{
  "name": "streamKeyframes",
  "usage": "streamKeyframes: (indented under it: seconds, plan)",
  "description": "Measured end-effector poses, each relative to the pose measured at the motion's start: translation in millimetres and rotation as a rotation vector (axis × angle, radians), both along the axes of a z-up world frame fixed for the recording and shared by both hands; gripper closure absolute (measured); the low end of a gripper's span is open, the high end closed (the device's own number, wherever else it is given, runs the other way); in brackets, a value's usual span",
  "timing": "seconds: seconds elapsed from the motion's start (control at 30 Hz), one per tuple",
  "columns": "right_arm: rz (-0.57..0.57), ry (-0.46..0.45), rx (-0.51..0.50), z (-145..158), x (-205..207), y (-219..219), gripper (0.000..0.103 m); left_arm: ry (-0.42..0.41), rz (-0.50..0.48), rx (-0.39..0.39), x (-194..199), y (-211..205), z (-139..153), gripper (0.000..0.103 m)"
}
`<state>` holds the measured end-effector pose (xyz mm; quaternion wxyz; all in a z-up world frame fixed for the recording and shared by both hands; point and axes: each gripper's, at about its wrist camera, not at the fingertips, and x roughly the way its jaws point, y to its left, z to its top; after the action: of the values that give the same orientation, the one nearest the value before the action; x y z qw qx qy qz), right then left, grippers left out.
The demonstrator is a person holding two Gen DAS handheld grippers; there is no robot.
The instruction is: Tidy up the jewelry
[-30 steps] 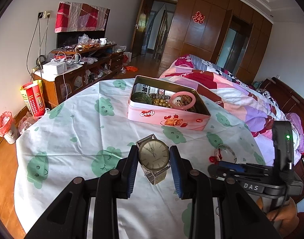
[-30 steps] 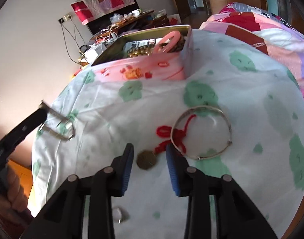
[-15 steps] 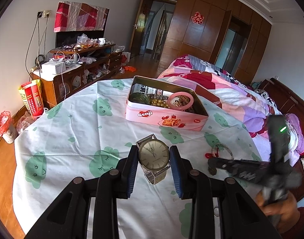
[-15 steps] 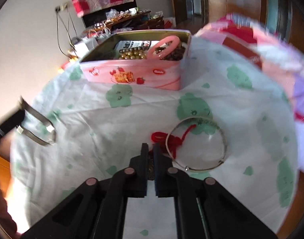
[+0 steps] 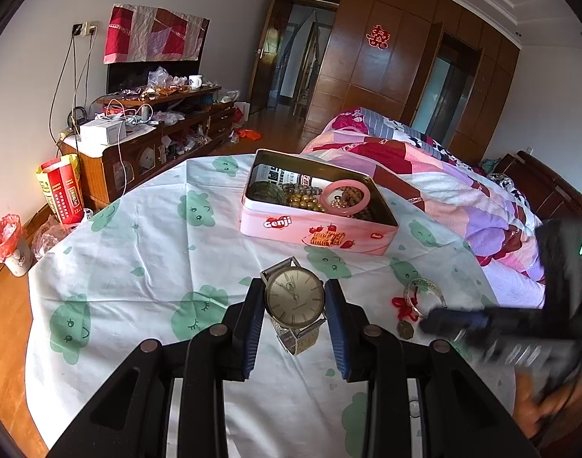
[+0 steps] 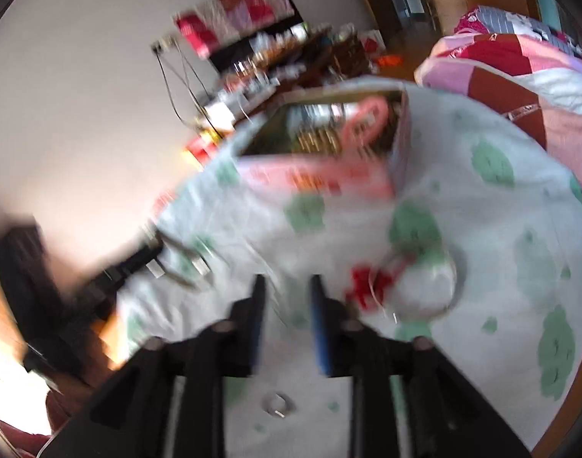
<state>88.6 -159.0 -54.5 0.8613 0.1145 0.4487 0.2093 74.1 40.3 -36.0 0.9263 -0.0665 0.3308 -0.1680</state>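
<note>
Left hand-held gripper [image 5: 295, 322] clamped on watch [image 5: 295, 297]; tin [image 5: 317, 229] straight ahead, upper centre. Right hand-held gripper [image 6: 287, 320] just reopened, empty, coin [image 5: 404, 330] near.

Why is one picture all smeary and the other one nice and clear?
Right wrist view: motion blur smears everything, so the pink biscuit tin, the red knotted cord and the right gripper look streaky. Left wrist view: mostly sharp, showing the gold-faced wristwatch crisply between the left gripper's blue pads; only the other gripper at the right edge is blurred. Both bend like a fishbowl.
</note>
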Motion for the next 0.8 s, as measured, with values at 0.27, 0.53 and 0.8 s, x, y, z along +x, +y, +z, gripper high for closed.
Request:
streamKeyframes:
  seconds: [0.27, 0.53, 0.8]
  plan:
    - [-0.117, 0.029, -0.208, -37, 3, -1, 0.058, 0.003, 0.005, -0.005, 1, 0, -2, 0.071]
    - [-0.148, -0.022, -0.264, -39, 33, 6, 0.056, 0.012, -0.014, 0.003, 3, -5, -5, 0.071]
    - [-0.204, -0.002, -0.221, -41, 42, -17, 0.098, 0.014, -0.019, -0.005, 5, -4, -5, 0.071]
